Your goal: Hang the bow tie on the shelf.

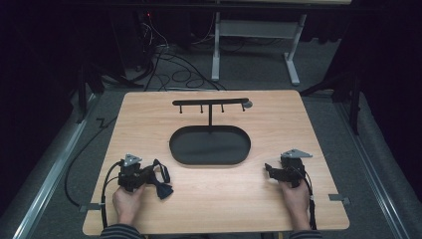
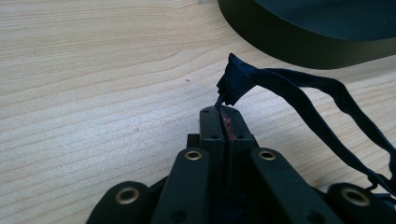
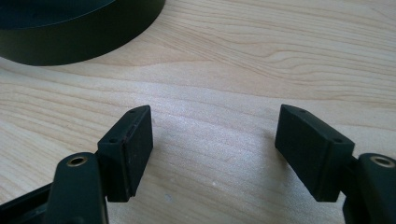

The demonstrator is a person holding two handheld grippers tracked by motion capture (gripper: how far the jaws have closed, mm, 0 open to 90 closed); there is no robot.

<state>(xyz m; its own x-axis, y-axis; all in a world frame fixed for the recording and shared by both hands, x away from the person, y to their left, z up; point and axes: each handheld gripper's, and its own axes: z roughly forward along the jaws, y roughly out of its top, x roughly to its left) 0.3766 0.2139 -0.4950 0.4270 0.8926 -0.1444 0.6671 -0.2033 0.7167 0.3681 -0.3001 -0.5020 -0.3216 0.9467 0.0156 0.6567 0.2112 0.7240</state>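
Note:
A dark navy bow tie point(image 1: 162, 188) with a looped strap lies on the wooden table point(image 1: 144, 119) at the front left. My left gripper point(image 1: 150, 173) is shut on one end of it. In the left gripper view the jaws point(image 2: 225, 114) pinch the fabric, and the strap point(image 2: 303, 95) trails off to the right. My right gripper point(image 1: 269, 170) rests at the front right, open; between its wide-apart jaws point(image 3: 215, 149) there is only bare wood. A black stand has an oval tray base point(image 1: 209, 145) and a crossbar with several hooks point(image 1: 210, 102) at the table's middle.
The tray's dark wall point(image 2: 303, 42) rises just beyond the bow tie, and the same wall point(image 3: 70, 42) lies ahead and left of my right gripper. Cables and a white table frame point(image 1: 217, 50) stand on the floor behind the table.

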